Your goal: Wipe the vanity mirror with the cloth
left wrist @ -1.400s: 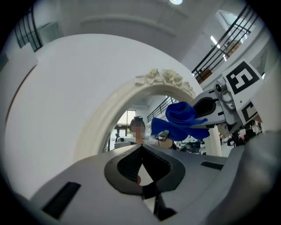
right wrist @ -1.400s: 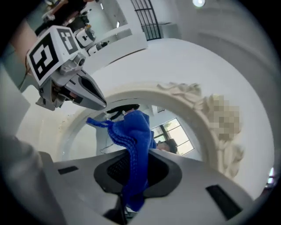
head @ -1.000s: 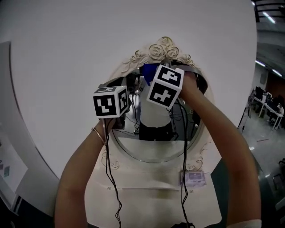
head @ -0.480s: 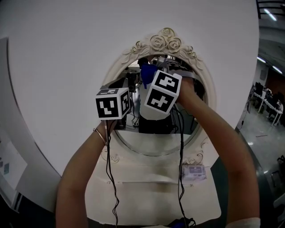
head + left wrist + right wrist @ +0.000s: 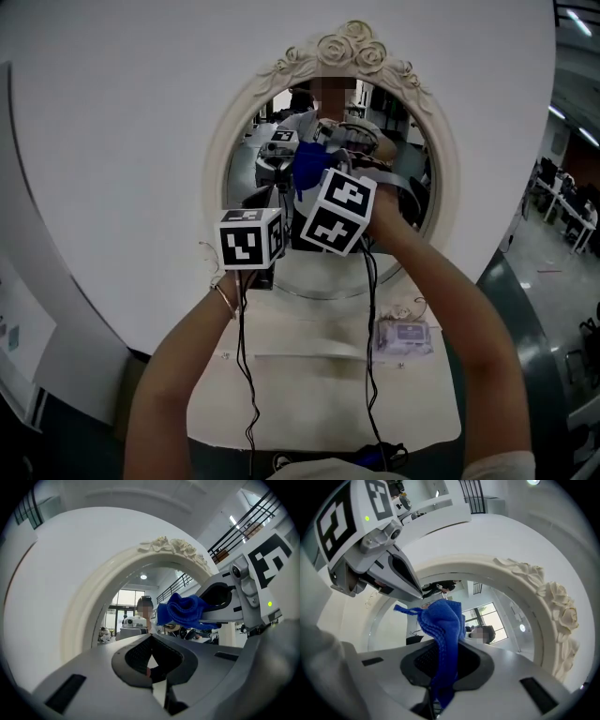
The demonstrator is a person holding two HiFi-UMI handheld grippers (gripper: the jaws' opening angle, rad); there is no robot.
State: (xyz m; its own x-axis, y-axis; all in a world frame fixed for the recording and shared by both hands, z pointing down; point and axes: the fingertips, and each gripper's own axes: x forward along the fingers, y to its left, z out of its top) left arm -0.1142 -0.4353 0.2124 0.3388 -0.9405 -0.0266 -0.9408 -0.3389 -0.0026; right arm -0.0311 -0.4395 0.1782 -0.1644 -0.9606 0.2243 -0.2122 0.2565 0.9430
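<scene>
Blue cloth [image 5: 443,634] hangs bunched from my right gripper [image 5: 440,677], whose jaws pinch it tight so that a fold sticks out ahead to meet the mirror [image 5: 258,141]. It sits near the middle of the glass, touching or just short of it, I can't tell which. My left gripper [image 5: 152,660] hovers just left of the cloth before the mirror's lower half, jaws pressed together on nothing, kept clear of the wiping, I'd judge.
</scene>
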